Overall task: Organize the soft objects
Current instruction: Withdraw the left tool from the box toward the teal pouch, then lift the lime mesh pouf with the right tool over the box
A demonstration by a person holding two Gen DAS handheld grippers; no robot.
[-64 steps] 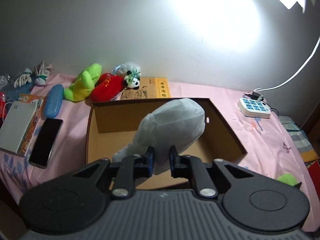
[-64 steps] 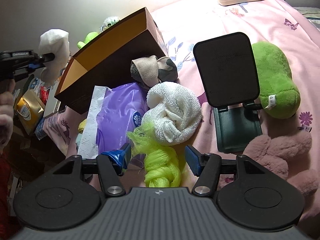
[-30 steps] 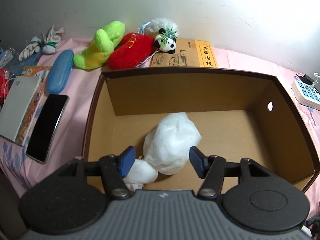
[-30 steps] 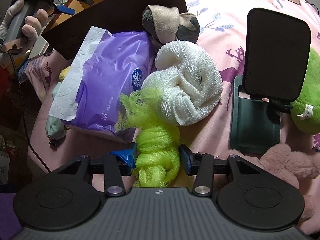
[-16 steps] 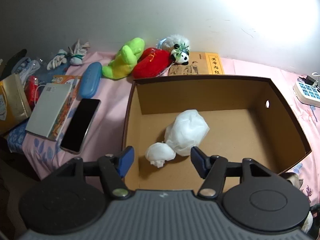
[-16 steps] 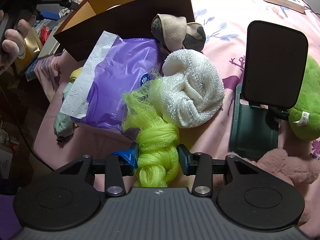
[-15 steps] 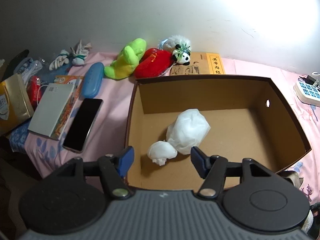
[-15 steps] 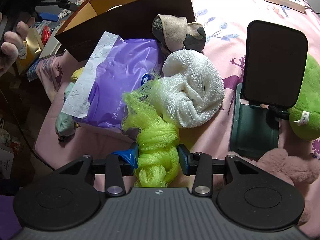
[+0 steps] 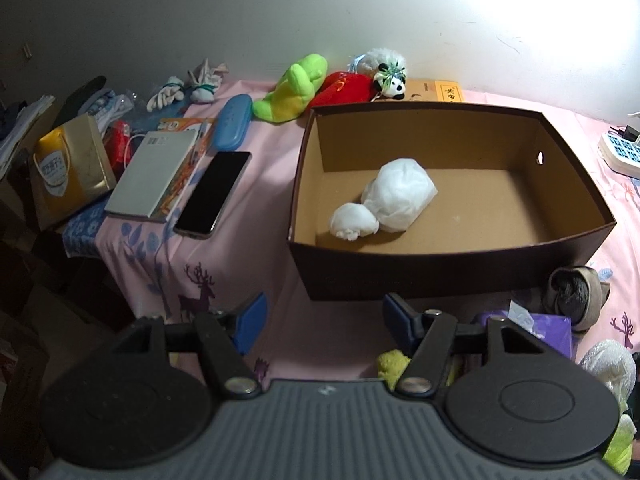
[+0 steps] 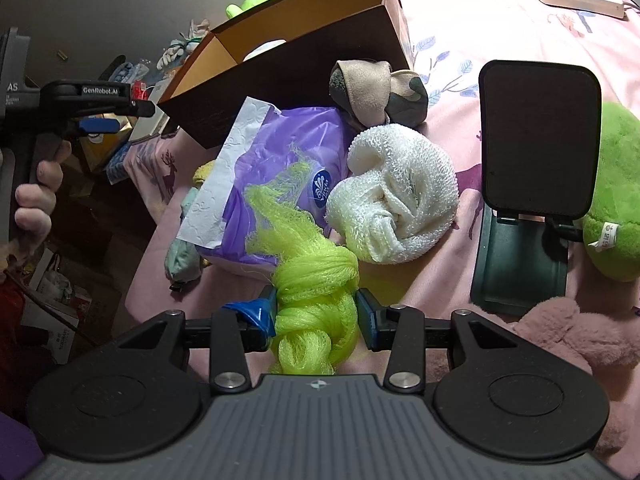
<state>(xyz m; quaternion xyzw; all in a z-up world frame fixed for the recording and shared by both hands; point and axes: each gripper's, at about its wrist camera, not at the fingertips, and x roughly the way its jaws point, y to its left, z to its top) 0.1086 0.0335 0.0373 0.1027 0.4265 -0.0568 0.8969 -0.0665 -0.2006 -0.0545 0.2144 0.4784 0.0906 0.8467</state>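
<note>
the left gripper [image 9: 322, 318], jaws parted and empty, has backed off from the cardboard box [image 9: 440, 268] where its white mesh bundle [image 9: 394, 196] now lies, while the right gripper [image 10: 316, 312] has just clamped the neon-green mesh pouf [image 10: 316, 300], near on the pink bedsheet [image 10: 500, 12], likely next for boxing.

Glare top right, dim left, fisheye-warped edges

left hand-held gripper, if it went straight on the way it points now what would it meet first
Probably the near wall of the box, straight ahead of the open, empty left hand-held gripper. Depth is unclear: it might first meet the pink cloth in front of that wall.
</note>
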